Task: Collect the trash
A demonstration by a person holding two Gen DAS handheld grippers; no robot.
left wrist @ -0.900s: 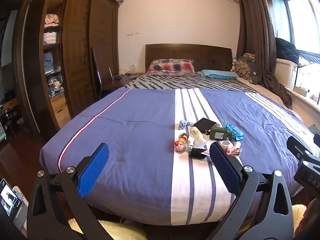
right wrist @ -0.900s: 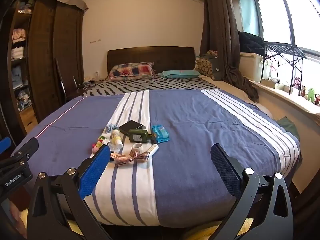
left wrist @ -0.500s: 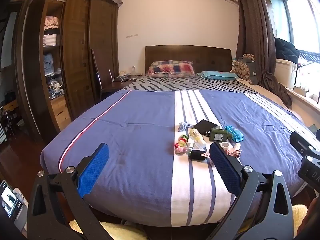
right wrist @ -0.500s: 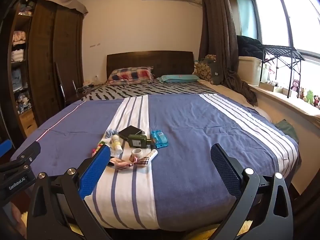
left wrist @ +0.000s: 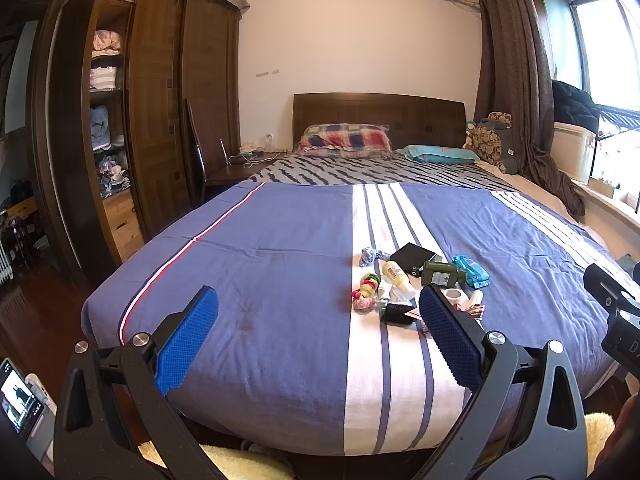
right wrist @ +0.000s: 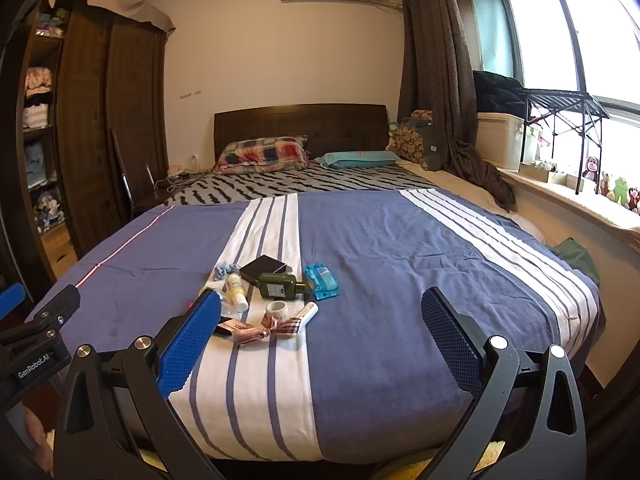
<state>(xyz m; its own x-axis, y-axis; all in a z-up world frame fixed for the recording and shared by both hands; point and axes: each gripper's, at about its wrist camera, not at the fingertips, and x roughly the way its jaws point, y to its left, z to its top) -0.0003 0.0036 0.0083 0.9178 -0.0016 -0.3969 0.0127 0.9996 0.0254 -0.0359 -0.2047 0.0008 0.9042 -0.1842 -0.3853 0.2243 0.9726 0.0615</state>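
Both grippers have pulled back a touch from the bed (right wrist: 400,280). The left gripper (left wrist: 318,326) and right gripper (right wrist: 320,328) hang wide, holding nothing. The trash pile (right wrist: 276,292) lies ahead, untouched; collecting hasn't begun.

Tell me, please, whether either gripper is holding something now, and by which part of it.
Nothing is held. The left gripper and the right gripper are both open and empty, short of the small items such as the green bottle on the bed.
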